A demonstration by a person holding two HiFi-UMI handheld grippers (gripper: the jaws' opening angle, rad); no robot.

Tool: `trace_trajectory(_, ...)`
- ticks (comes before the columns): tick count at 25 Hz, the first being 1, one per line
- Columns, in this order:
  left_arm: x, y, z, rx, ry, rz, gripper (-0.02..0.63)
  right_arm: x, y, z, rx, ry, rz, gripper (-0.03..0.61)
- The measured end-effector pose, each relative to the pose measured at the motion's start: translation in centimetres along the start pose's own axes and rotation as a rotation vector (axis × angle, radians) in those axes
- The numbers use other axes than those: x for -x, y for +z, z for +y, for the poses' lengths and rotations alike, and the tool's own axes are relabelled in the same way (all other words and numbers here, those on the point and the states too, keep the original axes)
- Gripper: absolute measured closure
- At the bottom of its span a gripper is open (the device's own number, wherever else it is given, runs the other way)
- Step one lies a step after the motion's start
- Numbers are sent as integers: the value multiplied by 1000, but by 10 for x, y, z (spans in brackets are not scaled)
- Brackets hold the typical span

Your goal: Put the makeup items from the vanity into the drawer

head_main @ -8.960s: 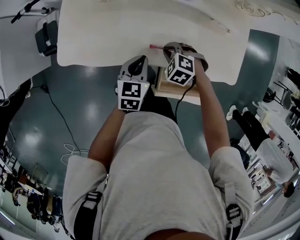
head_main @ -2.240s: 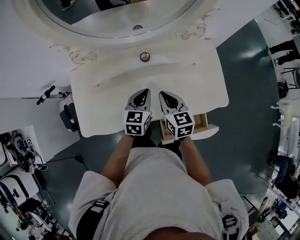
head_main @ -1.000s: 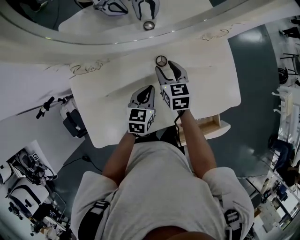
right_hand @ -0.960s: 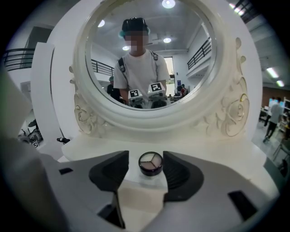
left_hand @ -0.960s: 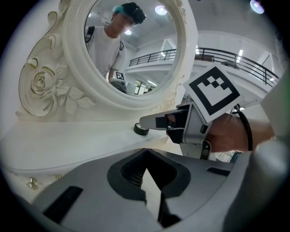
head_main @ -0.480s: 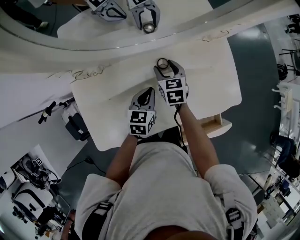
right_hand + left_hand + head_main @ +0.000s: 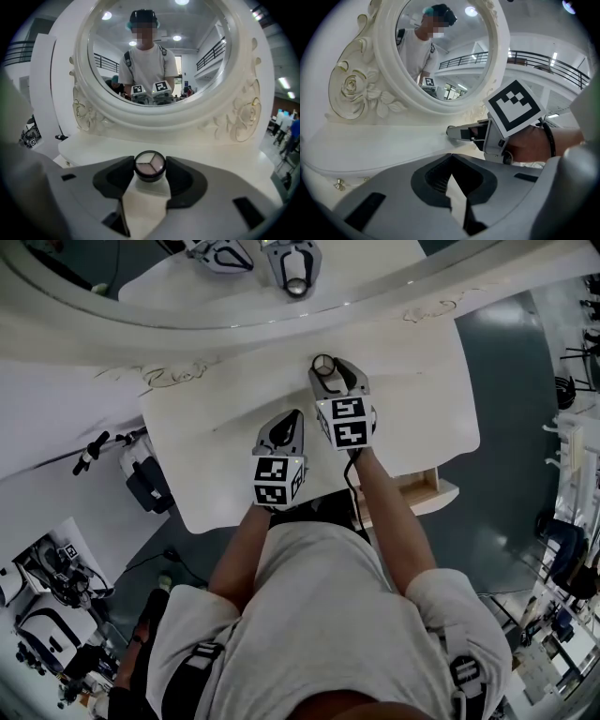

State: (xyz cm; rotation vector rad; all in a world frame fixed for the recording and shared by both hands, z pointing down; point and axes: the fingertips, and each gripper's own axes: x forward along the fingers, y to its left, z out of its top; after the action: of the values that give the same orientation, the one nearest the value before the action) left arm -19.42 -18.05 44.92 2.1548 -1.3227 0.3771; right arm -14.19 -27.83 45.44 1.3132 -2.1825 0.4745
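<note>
Right gripper (image 7: 150, 175) jaws, just closing, tight on eyeshadow compact (image 7: 150, 165); left gripper (image 7: 450, 190) jaws together.

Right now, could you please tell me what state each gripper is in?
Left gripper: closed, empty.
Right gripper: jaws have just been closing, gripping the eyeshadow compact.

Head view: floor (image 7: 525, 371) is glossy dark teal with light glare. At left a black boxy unit (image 7: 141, 486) stands on it, just beside a white panel (image 7: 56, 418) that bears a black handle-like part (image 7: 89, 454). In the lower left corner is white equipment (image 7: 37, 577) with a square marker. Left gripper view: dark balcony railing (image 7: 543, 58) at upper right. Right gripper view: blurred figures in blue (image 7: 287, 126) at the far right edge.
</note>
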Motion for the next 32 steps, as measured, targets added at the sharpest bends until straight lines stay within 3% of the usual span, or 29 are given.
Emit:
trace_trajectory(10, -2, -5, -38, -49, -37, 11, 607, 42, -4, -15, -26, -16, -54, 357)
trace_trajectory(32, -23, -39, -189, -191, -272, 70, 607, 171, -75, -111, -135, -210, -73, 357)
